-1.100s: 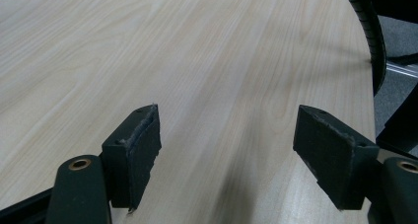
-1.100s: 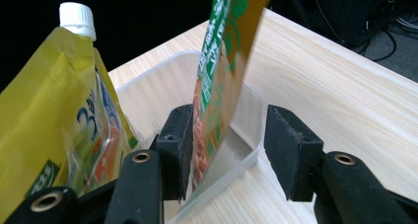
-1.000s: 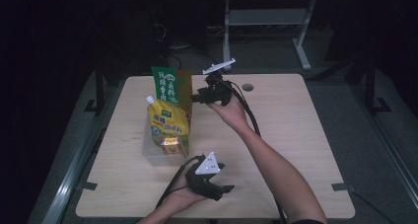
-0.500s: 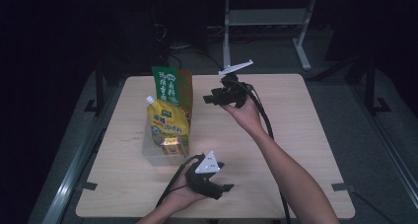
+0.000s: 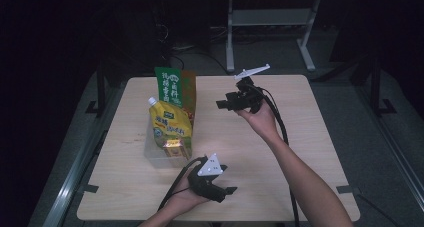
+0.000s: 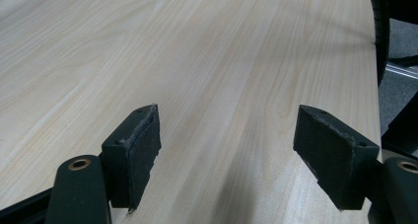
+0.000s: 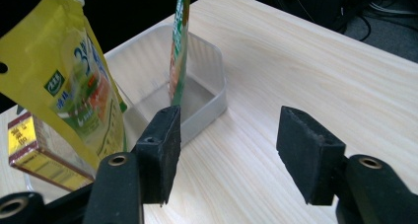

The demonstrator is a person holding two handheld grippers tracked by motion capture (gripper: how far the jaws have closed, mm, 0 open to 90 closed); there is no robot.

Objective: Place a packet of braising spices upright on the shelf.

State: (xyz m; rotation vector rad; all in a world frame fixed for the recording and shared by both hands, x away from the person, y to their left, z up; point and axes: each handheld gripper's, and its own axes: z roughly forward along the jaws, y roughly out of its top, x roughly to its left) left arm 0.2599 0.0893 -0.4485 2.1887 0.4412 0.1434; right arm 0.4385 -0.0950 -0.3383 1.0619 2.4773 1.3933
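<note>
A clear plastic tub (image 5: 161, 156) sits on the left half of a pale wooden table (image 5: 300, 152), and 3 packages stand in it: a tall green packet (image 5: 172, 87) upright at the far end, a yellow spouted pouch (image 5: 170, 124) leaning in front of it, and a small yellow and red box (image 5: 176, 147) at the near end. In the right gripper view the green packet (image 7: 178, 46) shows edge-on, standing inside the tub (image 7: 207, 93) close to its far wall, with the pouch (image 7: 69, 81) and the box (image 7: 34, 152) to its side. The right gripper (image 5: 226, 104) hangs above the table just to the right of the green packet, apart from it, aimed back toward it; its jaws have just been opening and stand spread with nothing between them. It looks as if the packet has been set down and let go. To finish this step well, the hand should draw straight back and clear of the packet's thin edge, since a brush from a jaw could topple so tall and light a thing onto the pouch. The left gripper (image 5: 229, 191) rests low at the near edge of the table, its jaws spread wide over bare wood (image 6: 207, 76), well apart from the tub. It could steady the tub if the packet starts to lean.
</note>
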